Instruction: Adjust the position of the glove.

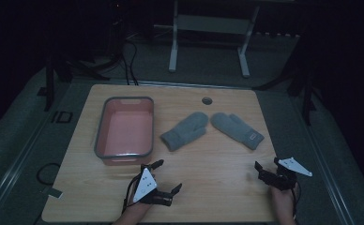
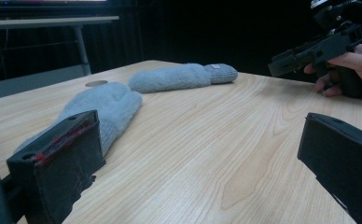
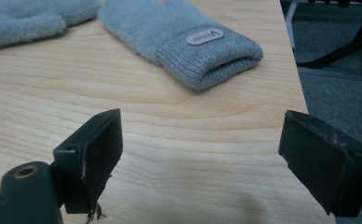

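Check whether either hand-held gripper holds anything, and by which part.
Nothing is held: the left hand-held gripper and right hand-held gripper are open above the light wooden table.

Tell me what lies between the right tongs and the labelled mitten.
Nothing: bare wooden tabletop separates the open right tongs from the labelled grey mitten, seen in the right gripper view.

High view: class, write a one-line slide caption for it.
Two open grippers, left and right, wait near the table's front edge before two grey mittens and a pink tub.
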{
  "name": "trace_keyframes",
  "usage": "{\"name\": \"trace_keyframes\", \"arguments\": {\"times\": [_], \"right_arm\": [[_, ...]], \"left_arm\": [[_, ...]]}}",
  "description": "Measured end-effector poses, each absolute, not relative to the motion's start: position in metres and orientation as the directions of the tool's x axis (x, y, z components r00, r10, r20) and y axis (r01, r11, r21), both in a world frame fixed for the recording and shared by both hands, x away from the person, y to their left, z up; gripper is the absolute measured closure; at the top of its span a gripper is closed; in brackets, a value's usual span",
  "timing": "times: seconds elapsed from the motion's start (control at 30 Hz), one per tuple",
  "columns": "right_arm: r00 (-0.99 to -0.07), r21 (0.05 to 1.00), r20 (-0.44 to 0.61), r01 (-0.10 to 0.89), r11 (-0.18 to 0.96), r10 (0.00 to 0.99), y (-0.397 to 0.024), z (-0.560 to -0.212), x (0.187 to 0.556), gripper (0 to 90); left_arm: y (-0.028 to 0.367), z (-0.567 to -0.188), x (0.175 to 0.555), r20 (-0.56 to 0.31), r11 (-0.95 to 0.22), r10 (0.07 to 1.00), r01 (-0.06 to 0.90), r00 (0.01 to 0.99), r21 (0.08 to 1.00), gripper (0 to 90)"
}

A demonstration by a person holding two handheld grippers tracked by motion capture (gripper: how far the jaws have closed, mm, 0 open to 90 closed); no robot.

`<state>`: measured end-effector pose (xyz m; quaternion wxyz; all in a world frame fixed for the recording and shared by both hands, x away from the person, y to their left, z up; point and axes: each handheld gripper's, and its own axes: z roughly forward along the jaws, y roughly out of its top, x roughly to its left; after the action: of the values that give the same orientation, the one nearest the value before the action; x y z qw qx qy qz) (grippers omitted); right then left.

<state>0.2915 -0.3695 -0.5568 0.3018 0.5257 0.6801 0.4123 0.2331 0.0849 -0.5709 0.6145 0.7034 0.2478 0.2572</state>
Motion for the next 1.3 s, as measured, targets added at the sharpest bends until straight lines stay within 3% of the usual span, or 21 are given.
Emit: {"name": "trace_keyframes", "arguments": {"times": [0.43,0.83,1.3], "right_arm": [[-0.305,0.837,0.102,0.541,0.084,0.947,-0.366,-0.552,0.298,13.4],[-0.410,0.873,0.122,0.477,0.098,0.904,-0.336,-0.519,0.319,14.4],[-0.588,0.873,0.058,0.421,0.245,0.807,-0.281,-0.493,0.354,13.8]], "left_arm": [[0.085,-0.571,0.233,0.041,-0.109,0.664,0.042,0.747,0.993,0.3],[0.086,-0.571,0.234,0.032,-0.100,0.665,0.046,0.746,0.994,0.3],[0.086,-0.571,0.233,0.026,-0.102,0.663,0.056,0.748,0.993,0.3]]}}
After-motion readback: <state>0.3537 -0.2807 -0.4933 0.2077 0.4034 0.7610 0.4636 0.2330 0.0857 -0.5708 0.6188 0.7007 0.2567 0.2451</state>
